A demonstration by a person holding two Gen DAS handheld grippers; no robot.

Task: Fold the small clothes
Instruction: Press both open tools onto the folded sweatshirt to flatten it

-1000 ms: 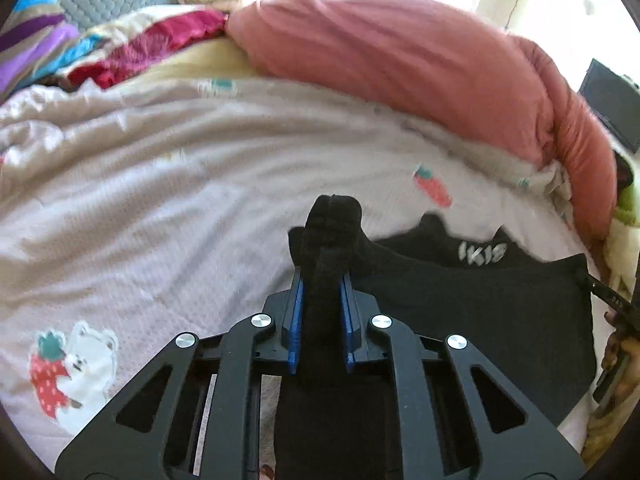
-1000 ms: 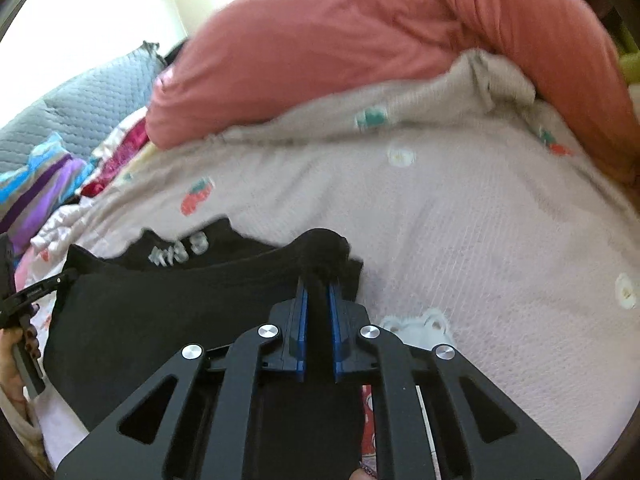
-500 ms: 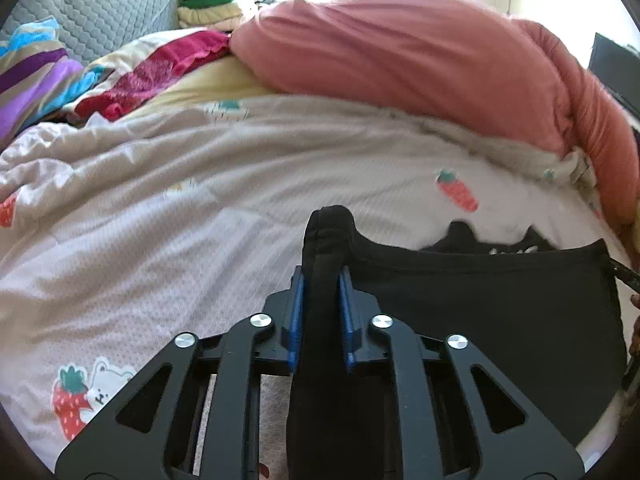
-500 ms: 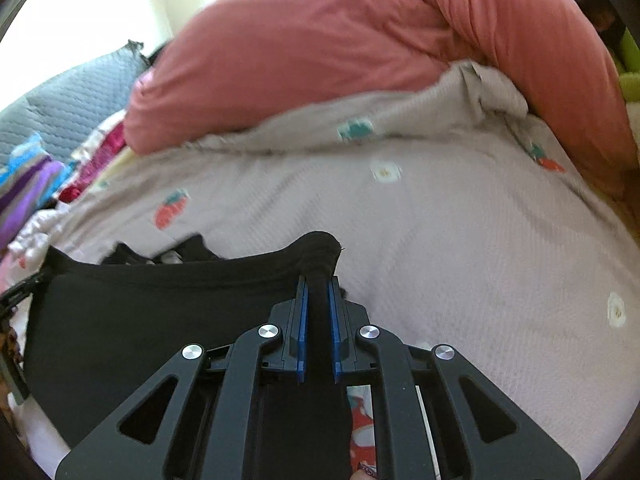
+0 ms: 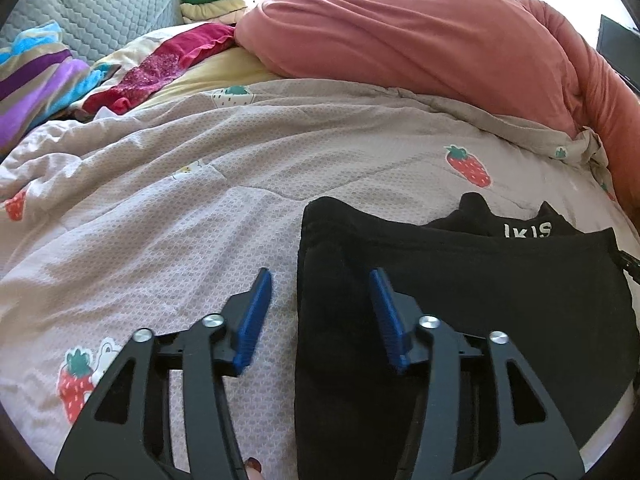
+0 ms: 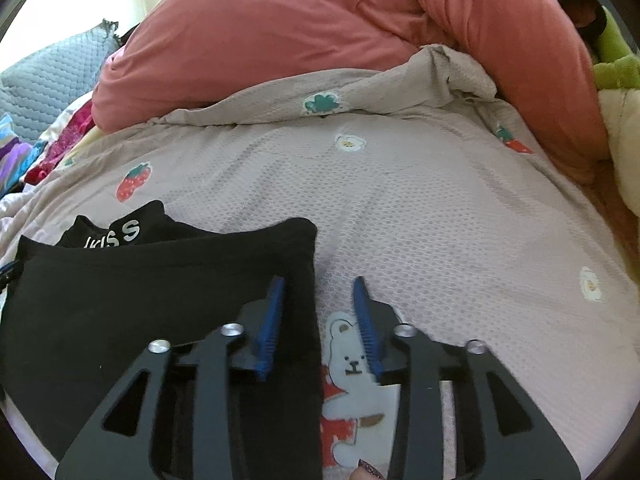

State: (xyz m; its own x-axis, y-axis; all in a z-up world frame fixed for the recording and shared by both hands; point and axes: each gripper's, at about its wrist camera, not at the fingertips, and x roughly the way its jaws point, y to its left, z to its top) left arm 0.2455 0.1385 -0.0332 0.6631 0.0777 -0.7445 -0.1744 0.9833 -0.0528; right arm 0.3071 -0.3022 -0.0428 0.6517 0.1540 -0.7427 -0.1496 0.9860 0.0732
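left wrist view is showing the left gripper [image 5: 320, 280] with blue fingers standing apart over the edge of the folded black cotton garment [image 5: 480, 300], which is lying flat on the pale quilted strawberry-print blanket [image 5: 160, 200]. the right gripper [image 6: 319, 288] is also spreading wide, holding nothing, over the garment's other edge.

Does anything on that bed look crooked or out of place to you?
Slightly. The black garment is folded over, but its far layer with white lettering pokes out past the folded edge, so the layers are not lined up. Both tongs, left and right, hang open over its near corners. Nothing looks torn or spilled.
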